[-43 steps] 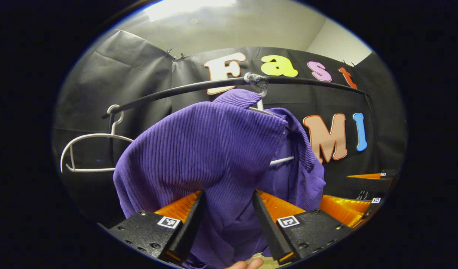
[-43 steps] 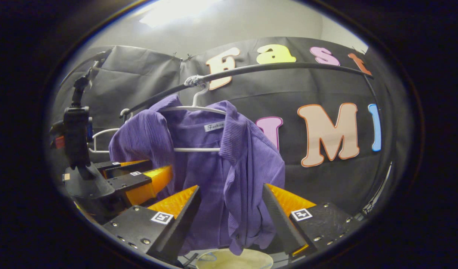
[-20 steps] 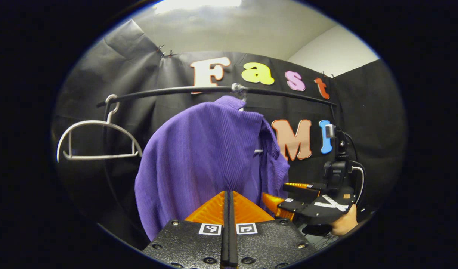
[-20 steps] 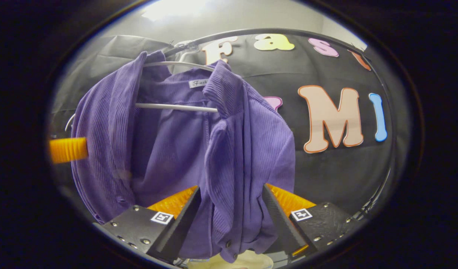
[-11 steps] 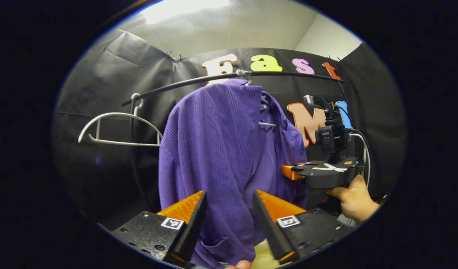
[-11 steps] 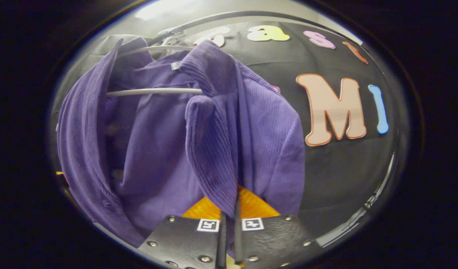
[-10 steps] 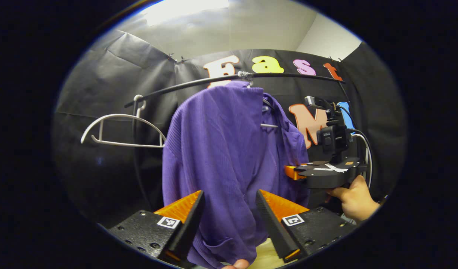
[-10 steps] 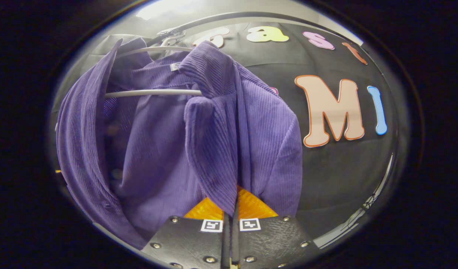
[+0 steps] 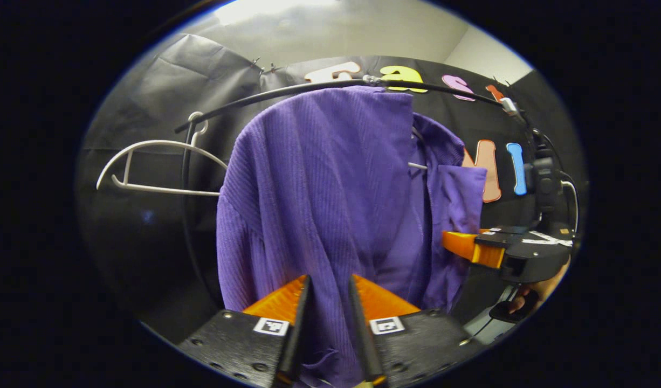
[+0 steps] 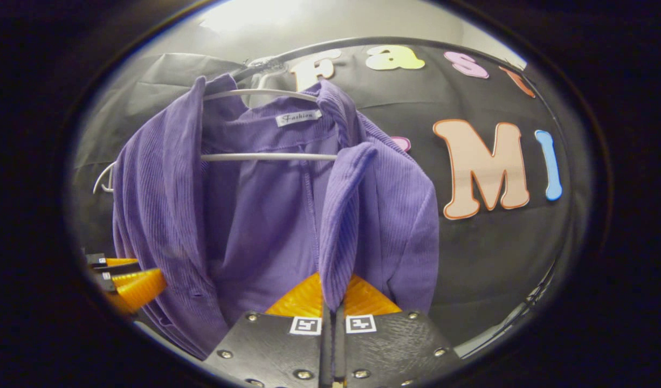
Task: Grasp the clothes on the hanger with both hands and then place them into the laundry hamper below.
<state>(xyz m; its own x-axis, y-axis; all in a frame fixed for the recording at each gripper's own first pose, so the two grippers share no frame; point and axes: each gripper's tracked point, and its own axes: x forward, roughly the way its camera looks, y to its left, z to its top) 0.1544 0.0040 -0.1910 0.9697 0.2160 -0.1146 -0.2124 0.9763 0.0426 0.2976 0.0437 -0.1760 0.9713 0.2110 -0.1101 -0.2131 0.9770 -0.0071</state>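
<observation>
since half a second ago the left gripper [image 9: 328, 288] has narrowed its fingers from a wide spread to a slim gap, with a fold of the purple shirt [image 9: 330, 183] running down between them; the cloth fills the gap, but whether both fingers truly press it i cannot tell. the right gripper [image 10: 332, 302] stays pressed together, pinching the front edge of the shirt [image 10: 287, 215], which rises from between its fingers as a ribbed fold. the shirt hangs on a white hanger [image 10: 266, 156] whose lower bar crosses inside the open collar, and the hanger's hook sits on the black rail [image 9: 309, 89] just above the shirt. in the left gripper view the right gripper [image 9: 460, 245] reaches in at the far edge of the shirt, with a hand [image 9: 541, 285] gripping its handle below. to the other side of the shirt on the same rail hangs an empty white hanger [image 9: 158, 167], apart from the cloth. in the right gripper view the left gripper [image 10: 128, 280] shows low beside the shirt's other front panel, its fingers close to the cloth, with the panel's lower edge hanging past them.
</observation>
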